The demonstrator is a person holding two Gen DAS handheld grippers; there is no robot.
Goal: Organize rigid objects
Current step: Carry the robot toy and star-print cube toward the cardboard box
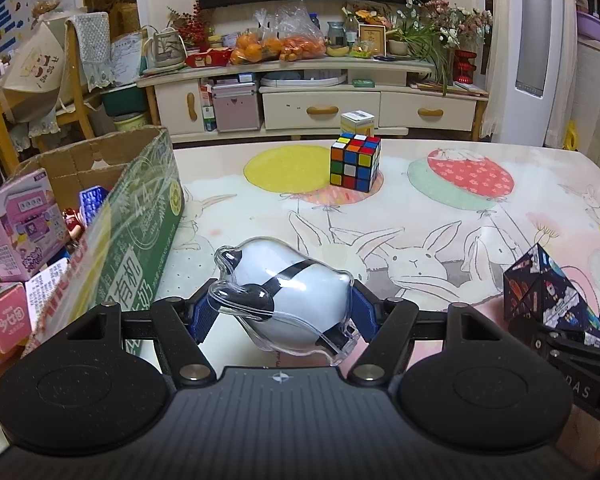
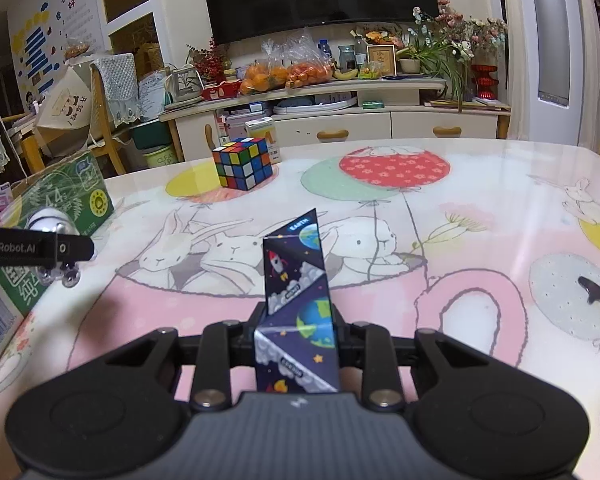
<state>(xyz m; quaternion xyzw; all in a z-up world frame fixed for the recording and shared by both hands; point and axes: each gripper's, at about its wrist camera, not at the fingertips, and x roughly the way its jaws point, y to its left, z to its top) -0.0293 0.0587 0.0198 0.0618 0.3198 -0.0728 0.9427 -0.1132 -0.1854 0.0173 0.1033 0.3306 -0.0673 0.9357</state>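
Here the left gripper (image 1: 278, 312) clamps a clear-cased white-and-black toy (image 1: 288, 296) between its blue pads, held above the tabletop (image 1: 440, 208) just beside a green carton (image 1: 140, 216) with pink boxes (image 1: 16, 224) in it. The right gripper (image 2: 296, 340) is pinched shut on a dark space-print folded shape (image 2: 300, 304), lifted off the cloth. Farther back a Rubik's cube (image 1: 356, 162) sits on the tabletop, a small yellow box (image 1: 358, 122) behind it

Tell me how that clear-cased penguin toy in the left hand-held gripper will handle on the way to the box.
The penguin toy has a glossy, rounded plastic shell, so it may slip or twist between the left hand-held gripper's blue pads. It looks stiff and probably light. Set down, its egg shape could roll.
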